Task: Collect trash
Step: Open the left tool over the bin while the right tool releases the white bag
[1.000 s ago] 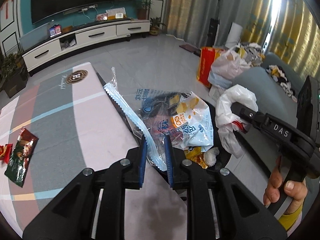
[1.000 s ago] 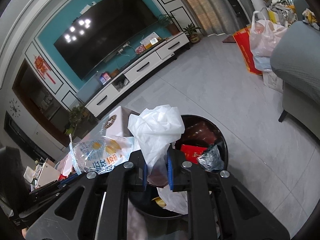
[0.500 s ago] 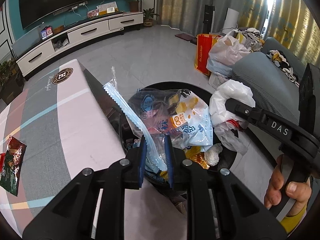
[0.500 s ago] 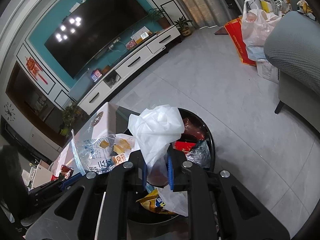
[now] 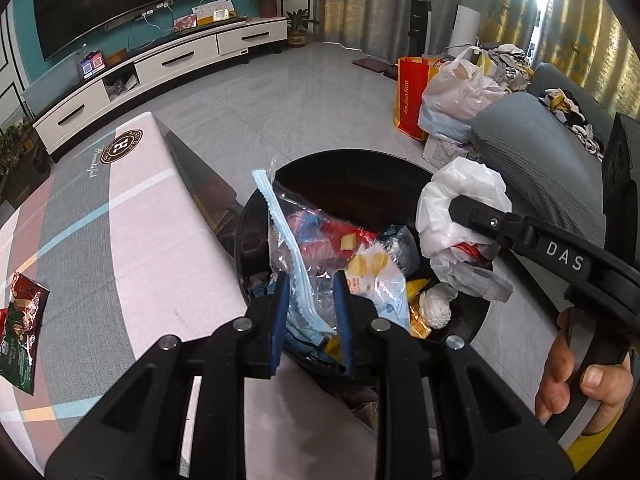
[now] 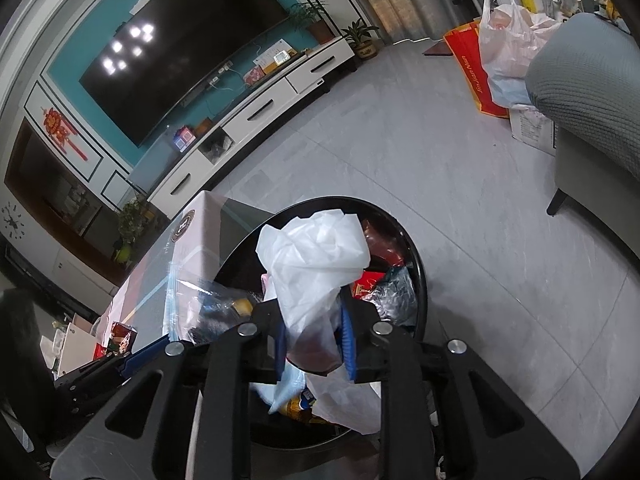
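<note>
Living room with grey tiled floor (image 5: 280, 92); a tabletop (image 5: 120, 248) under a pink-and-grey cloth stands beside a round black bin (image 5: 360, 168) already holding wrappers. Left gripper (image 5: 310, 312), fingers opening, has a clear snack bag (image 5: 296, 248) between them over the bin. Right gripper (image 6: 314, 344), fingers opening, has a white plastic bag (image 6: 316, 256) between them above the bin. A red-green wrapper (image 5: 22, 332) lies on the tabletop, partly cut off. Whether the pads still press either bag is unclear.
</note>
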{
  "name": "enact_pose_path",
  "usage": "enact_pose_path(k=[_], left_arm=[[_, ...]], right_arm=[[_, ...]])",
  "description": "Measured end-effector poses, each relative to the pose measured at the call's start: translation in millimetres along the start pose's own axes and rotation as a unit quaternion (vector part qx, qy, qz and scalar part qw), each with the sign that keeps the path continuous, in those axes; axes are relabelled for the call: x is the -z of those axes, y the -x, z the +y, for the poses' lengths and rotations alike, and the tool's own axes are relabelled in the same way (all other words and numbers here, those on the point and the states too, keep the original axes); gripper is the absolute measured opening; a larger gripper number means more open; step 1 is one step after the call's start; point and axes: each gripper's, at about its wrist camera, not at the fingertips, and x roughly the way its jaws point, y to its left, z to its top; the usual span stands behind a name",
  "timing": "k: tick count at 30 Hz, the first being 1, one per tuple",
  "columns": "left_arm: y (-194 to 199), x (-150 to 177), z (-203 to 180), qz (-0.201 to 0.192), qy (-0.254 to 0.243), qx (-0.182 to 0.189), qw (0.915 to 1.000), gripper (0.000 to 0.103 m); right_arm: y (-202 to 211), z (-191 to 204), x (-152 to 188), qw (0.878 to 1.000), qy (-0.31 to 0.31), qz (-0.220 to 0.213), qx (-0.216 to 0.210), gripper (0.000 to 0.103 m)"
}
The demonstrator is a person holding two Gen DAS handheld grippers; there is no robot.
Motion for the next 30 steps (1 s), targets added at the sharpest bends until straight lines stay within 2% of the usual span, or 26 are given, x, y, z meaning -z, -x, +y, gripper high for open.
enact_pose_path(k=[3, 5, 9, 11, 13, 16, 19, 25, 30], left_arm=[[0.6, 0.6, 0.2, -0.001, 0.002, 0.000, 1.0000, 0.030], [1.3, 0.7, 1.8, -0.002, 0.005, 0.000, 1.0000, 0.040], [4.5, 1.5, 4.1, -0.005, 0.009, 0.000, 0.9999, 0.044], [7.5, 1.6, 5.4, -0.008, 0.011, 0.000, 0.9999, 0.052], [12.3, 1.7, 6.8, -0.014, 0.013, -0.002, 0.9998, 0.054], [20.0, 3.3, 7.8, -0.021, 0.016, -0.003, 0.9996, 0.063], [30.0, 8.1, 11.7, -0.029, 0.020, -0.006, 0.9993, 0.071], [58.1, 24.7, 30.4, -0.044, 0.045, -0.014, 0.9979, 0.085], [84.2, 47.3, 53.7, -0.052, 0.074, -0.040, 0.9951, 0.095]], right_arm=[[0.2, -0.7, 0.2, 1.000, -0.003, 0.001, 0.001, 0.031], [1.2, -2.0, 0.3, 1.000, -0.005, 0.001, 0.002, 0.035], [3.0, -2.2, 0.0, 1.000, -0.008, 0.001, 0.002, 0.041], [4.4, -1.6, -0.3, 1.000, -0.010, 0.000, 0.001, 0.049], [6.8, 0.3, -0.6, 1.000, -0.009, 0.000, -0.001, 0.050], [11.7, 3.1, 0.9, 1.000, -0.008, -0.001, -0.002, 0.052], [18.5, 6.2, 2.0, 1.000, -0.006, -0.002, -0.004, 0.060], [35.2, 20.5, 11.8, 1.000, 0.010, 0.004, -0.007, 0.065], [50.7, 39.3, 26.3, 0.999, 0.037, 0.012, -0.003, 0.075]])
